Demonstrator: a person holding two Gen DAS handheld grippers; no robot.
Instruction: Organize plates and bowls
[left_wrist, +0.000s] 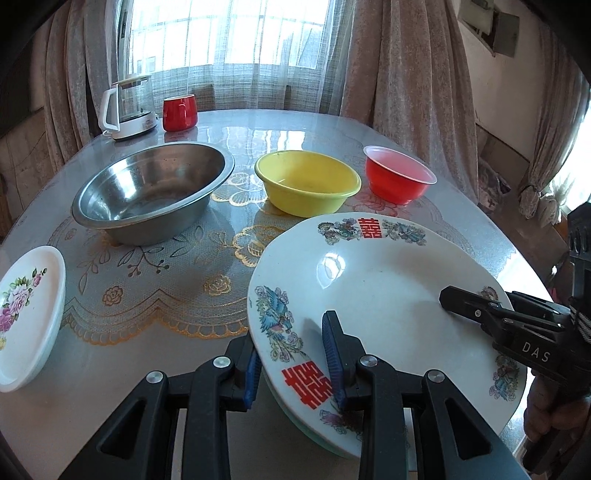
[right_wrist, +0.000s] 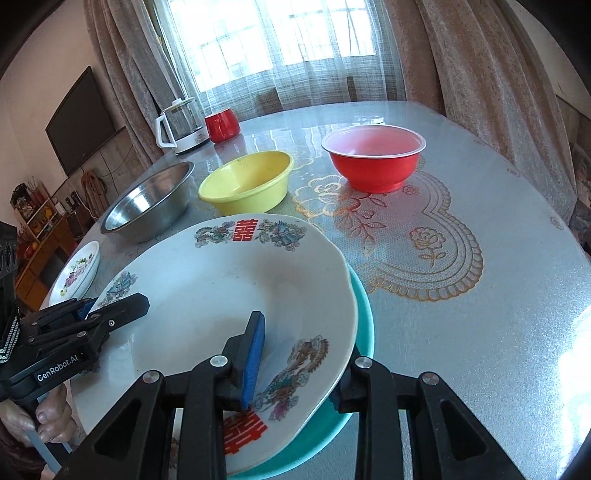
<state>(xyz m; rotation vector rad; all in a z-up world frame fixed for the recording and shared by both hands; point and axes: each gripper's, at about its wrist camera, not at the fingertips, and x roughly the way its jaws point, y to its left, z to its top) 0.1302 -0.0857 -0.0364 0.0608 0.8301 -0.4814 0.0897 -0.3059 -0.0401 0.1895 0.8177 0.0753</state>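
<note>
Steel bowl (left_wrist: 151, 192), yellow bowl (left_wrist: 308, 182), red bowl (left_wrist: 397, 177) behind; probably clear.

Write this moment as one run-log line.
left gripper: shut on phoenix plate | right gripper: shut on phoenix plate, teal plate beneath

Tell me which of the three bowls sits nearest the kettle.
The steel bowl, the large metal one; the yellow bowl and red bowl sit farther from the kettle.

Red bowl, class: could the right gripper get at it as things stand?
Probably not yet. The right gripper is shut on the white plate, shared with the left gripper. Otherwise the table before the red bowl lies bare.
</note>
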